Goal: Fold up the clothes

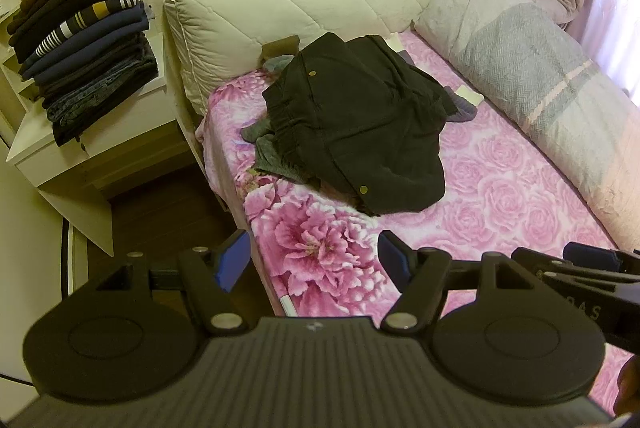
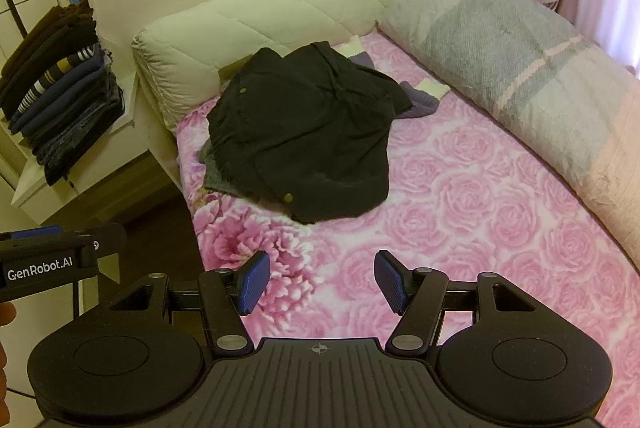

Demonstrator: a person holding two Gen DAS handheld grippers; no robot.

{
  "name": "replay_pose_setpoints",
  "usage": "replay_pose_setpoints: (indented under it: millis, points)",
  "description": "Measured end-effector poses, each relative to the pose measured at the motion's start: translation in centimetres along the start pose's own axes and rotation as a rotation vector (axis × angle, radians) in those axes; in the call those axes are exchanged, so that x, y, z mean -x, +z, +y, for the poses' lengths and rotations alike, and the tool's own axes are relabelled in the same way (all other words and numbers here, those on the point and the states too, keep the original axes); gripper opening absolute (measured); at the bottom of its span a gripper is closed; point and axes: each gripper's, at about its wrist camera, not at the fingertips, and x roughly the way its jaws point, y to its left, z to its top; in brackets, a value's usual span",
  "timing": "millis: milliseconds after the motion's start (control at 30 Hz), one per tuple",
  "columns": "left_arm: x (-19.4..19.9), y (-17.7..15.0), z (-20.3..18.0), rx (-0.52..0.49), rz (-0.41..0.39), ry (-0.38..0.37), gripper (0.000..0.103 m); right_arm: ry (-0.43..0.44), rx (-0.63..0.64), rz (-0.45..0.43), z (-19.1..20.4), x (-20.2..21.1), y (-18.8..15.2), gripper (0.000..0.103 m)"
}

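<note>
Both hand-held grippers, left gripper (image 1: 308,260) and right gripper (image 2: 320,282), hover wide and empty over the bed's near edge, so reaching the crumpled black buttoned garment (image 1: 356,131) near the headboard looks next.

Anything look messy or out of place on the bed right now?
Yes: a black garment lies crumpled on the pink floral sheet, heaped over grey clothes, unlike the neat folded stack on the dresser.
</note>
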Motion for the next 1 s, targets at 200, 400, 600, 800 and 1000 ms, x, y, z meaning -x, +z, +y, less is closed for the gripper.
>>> replay_pose_setpoints:
  millis: [200, 400, 600, 800, 1000]
  points:
    - [0.1, -0.3, -0.5, 0.005, -0.002, 0.007, 0.067, 0.006, 0.003, -0.002, -0.1, 0.1, -0.1, 0.061]
    - [0.5, -0.8, -0.8, 0.008, -0.010, 0.008, 0.067, 0.009, 0.007, -0.008, -0.2, 0.4, -0.2, 0.061]
    - [0.9, -0.7, -0.9, 0.009, -0.012, 0.009, 0.067, 0.015, 0.009, -0.012, -0.5, 0.7, -0.5, 0.061]
    - [1.3, -0.9, -0.9, 0.008, -0.012, 0.018, 0.067, 0.027, 0.009, -0.016, -0.6, 0.8, -0.5, 0.061]
    - [1.8, -1.1, -0.4, 0.011, -0.010, 0.036, 0.067, 0.051, 0.012, -0.017, -0.4, 0.9, -0.7, 0.061]
